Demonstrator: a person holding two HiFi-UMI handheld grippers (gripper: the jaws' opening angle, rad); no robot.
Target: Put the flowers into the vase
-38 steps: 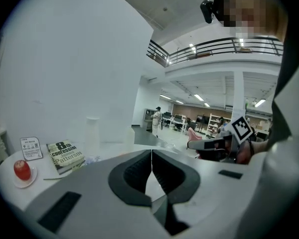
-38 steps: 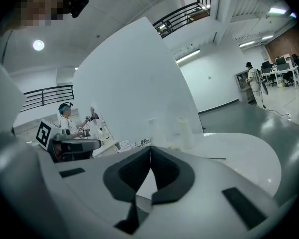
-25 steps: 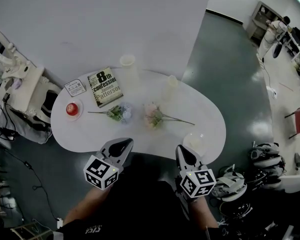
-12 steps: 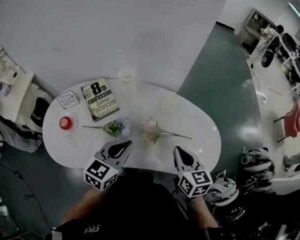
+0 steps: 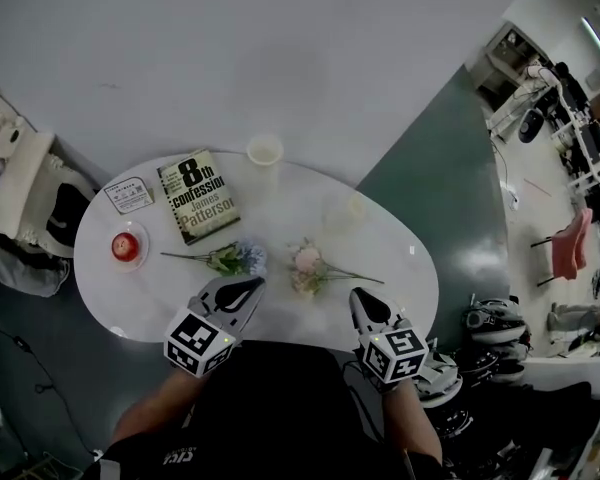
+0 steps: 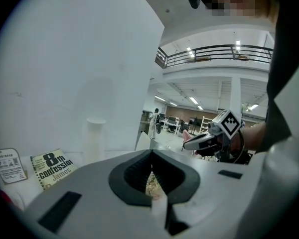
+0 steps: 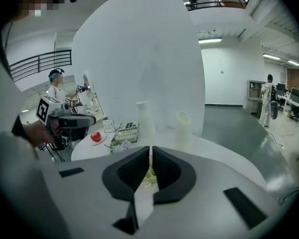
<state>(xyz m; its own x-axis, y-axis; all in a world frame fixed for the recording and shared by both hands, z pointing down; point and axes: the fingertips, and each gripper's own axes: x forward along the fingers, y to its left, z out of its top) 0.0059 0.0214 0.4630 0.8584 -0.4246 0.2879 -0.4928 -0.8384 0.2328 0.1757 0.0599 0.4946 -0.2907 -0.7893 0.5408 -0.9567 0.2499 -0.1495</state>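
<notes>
Am holding left gripper (image 5: 246, 286), right gripper (image 5: 361, 298) pinched closed, empty. Blue flower (image 5: 242, 258), pink flower (image 5: 307, 261) lying on tabletop (image 5: 400, 268) at my 12 o'clock; vase (image 5: 265, 152) beyond. Judging them light, soft, crushable; am planning stem pinch, not heads.

Bare table (image 5: 150, 290) before blue flower (image 5: 242, 258), pink flower (image 5: 305, 264); book (image 5: 199, 195), back vase (image 5: 266, 152), right vase (image 5: 352, 209) beyond.

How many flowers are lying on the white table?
2. The blue flower lies just ahead of the left gripper; the pink flower lies beside it, toward the right gripper.
</notes>
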